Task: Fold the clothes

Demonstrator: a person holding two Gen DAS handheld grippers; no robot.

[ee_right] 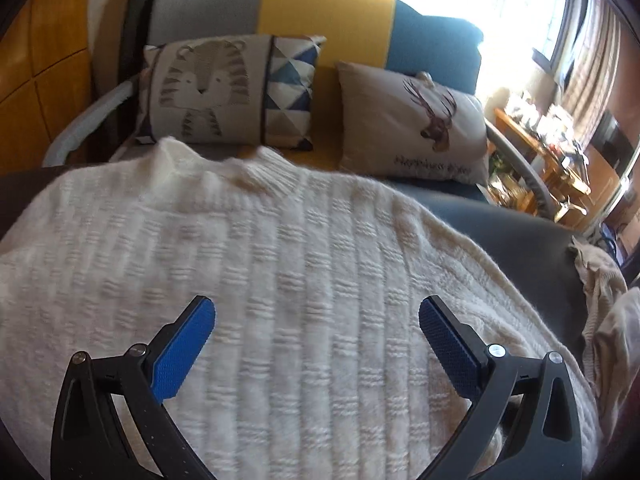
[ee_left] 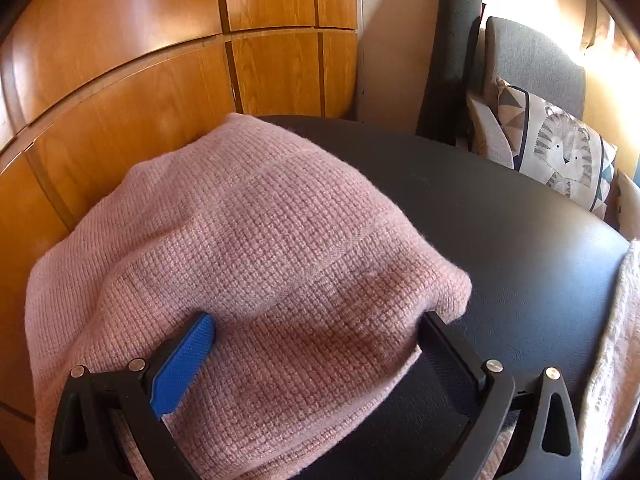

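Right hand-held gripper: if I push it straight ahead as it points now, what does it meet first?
Probably the cream knit sweater: the right hand-held gripper, jaws open, points across it toward the collar. The sofa cushions lie beyond. Depth is unclear.

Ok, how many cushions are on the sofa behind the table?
2. A tiger-print cushion sits at the sofa's left end; a deer-print cushion sits to its right. More could be hidden behind the white sweater.
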